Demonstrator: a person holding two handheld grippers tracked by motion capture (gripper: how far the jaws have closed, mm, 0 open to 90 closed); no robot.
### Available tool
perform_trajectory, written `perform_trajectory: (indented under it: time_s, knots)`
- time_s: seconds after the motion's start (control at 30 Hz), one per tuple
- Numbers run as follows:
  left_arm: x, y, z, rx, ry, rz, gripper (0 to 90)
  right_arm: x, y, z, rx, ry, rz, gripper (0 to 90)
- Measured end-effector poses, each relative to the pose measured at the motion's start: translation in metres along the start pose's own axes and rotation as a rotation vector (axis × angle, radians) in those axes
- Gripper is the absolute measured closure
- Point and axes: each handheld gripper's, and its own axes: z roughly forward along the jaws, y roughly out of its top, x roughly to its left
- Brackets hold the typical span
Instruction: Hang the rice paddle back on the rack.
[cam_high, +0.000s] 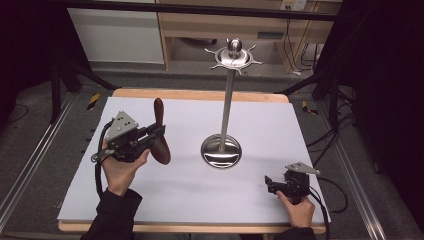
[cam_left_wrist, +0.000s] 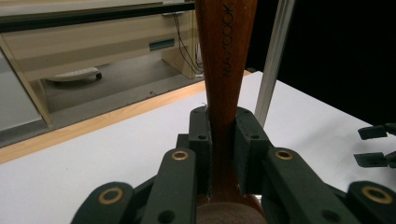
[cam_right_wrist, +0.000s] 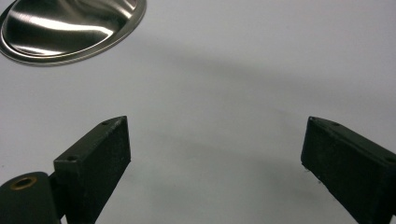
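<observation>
A dark brown wooden spoon (cam_high: 160, 132) is held upright above the white table top at the left, its handle pointing up and its bowl down. My left gripper (cam_high: 156, 131) is shut on the spoon's handle (cam_left_wrist: 225, 93), which carries engraved lettering. A steel utensil stand (cam_high: 226, 100) with a round base (cam_high: 221, 151) and a ring of hooks (cam_high: 234, 56) at its top stands mid-table, to the right of the spoon. My right gripper (cam_high: 270, 184) rests open near the front right, with nothing between its jaws. The stand's base (cam_right_wrist: 70, 28) lies ahead of my right gripper (cam_right_wrist: 215, 154).
The white sheet (cam_high: 190, 190) covers a wooden table whose edge (cam_high: 200, 95) shows at the back. Wooden furniture (cam_high: 280, 25) stands beyond the table. Metal rails (cam_high: 30, 165) run along the floor on both sides. Cables (cam_high: 330, 137) trail at the right.
</observation>
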Motion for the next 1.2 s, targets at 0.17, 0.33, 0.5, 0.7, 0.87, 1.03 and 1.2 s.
perform_trajectory:
  time_s: [0.17, 0.33, 0.5, 0.7, 0.87, 1.03, 1.2]
  knots:
    - [-0.004, 0.010, 0.001, -0.006, -0.007, 0.015, 78.3, 0.000, 0.000, -0.001, -0.001, 0.000, 0.012, 8.6]
    - [-0.010, 0.018, 0.005, -0.011, -0.017, 0.027, 78.3, 0.001, 0.000, -0.001, -0.001, 0.006, 0.022, 8.6]
    - [-0.012, 0.023, 0.008, -0.029, -0.027, 0.035, 78.3, 0.000, 0.000, 0.000, -0.002, 0.007, 0.012, 8.5]
    - [-0.013, 0.031, 0.010, -0.030, -0.034, 0.042, 78.3, 0.000, 0.000, 0.000, -0.002, 0.009, 0.015, 8.5]
    - [-0.017, 0.038, 0.009, -0.027, -0.043, 0.028, 78.3, 0.000, 0.000, -0.001, -0.001, 0.012, 0.014, 8.5]
    - [-0.019, 0.045, 0.012, -0.030, -0.054, 0.035, 78.3, 0.000, 0.000, -0.001, -0.003, 0.013, 0.017, 8.5]
    - [-0.023, 0.050, 0.014, -0.038, -0.064, 0.041, 78.3, 0.000, 0.000, -0.001, -0.004, 0.015, 0.019, 8.5]
